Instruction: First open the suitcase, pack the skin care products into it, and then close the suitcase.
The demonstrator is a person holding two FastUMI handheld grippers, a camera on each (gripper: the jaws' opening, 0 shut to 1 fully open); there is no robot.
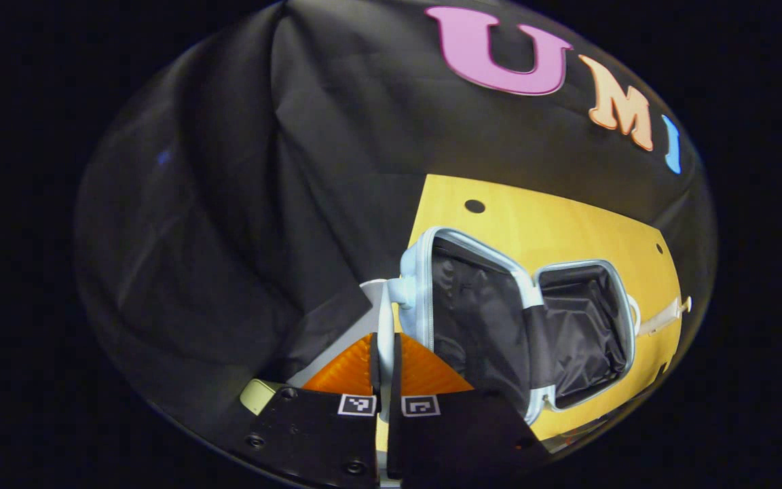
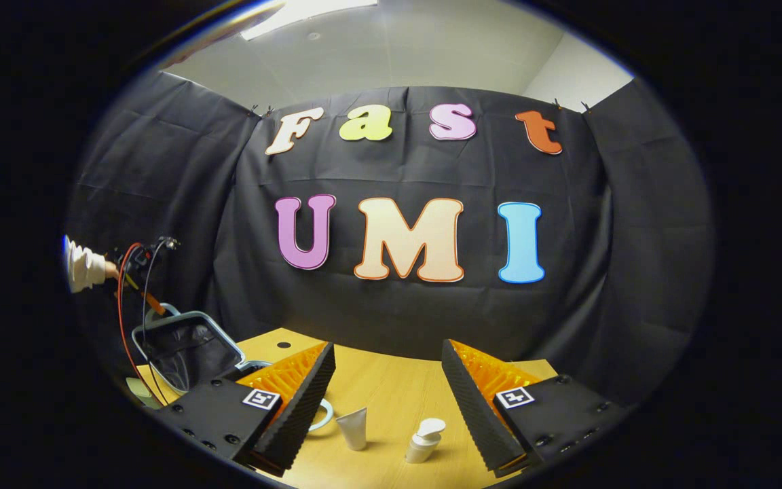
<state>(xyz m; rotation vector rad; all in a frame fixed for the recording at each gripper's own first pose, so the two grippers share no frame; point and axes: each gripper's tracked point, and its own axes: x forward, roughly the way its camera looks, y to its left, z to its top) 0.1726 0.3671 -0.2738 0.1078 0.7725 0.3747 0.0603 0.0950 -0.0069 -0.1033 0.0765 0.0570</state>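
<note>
The left hand-held gripper [image 1: 383, 370] is clamped on the rim of the suitcase [image 1: 499, 319], which lies open on the desk [image 1: 554, 231]. The right hand-held gripper [image 2: 385, 394] hangs with fingers wide apart above a small tube [image 2: 353, 428] and a pump bottle [image 2: 425, 440] standing near each other on the desk.

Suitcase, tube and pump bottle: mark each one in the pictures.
suitcase [image 1: 571, 326], left gripper view, on the dark lining of the open half lying on the table.
tube [image 2: 353, 429], right gripper view, on its white body.
pump bottle [image 2: 422, 445], right gripper view, on its white body below the pump head.
</note>
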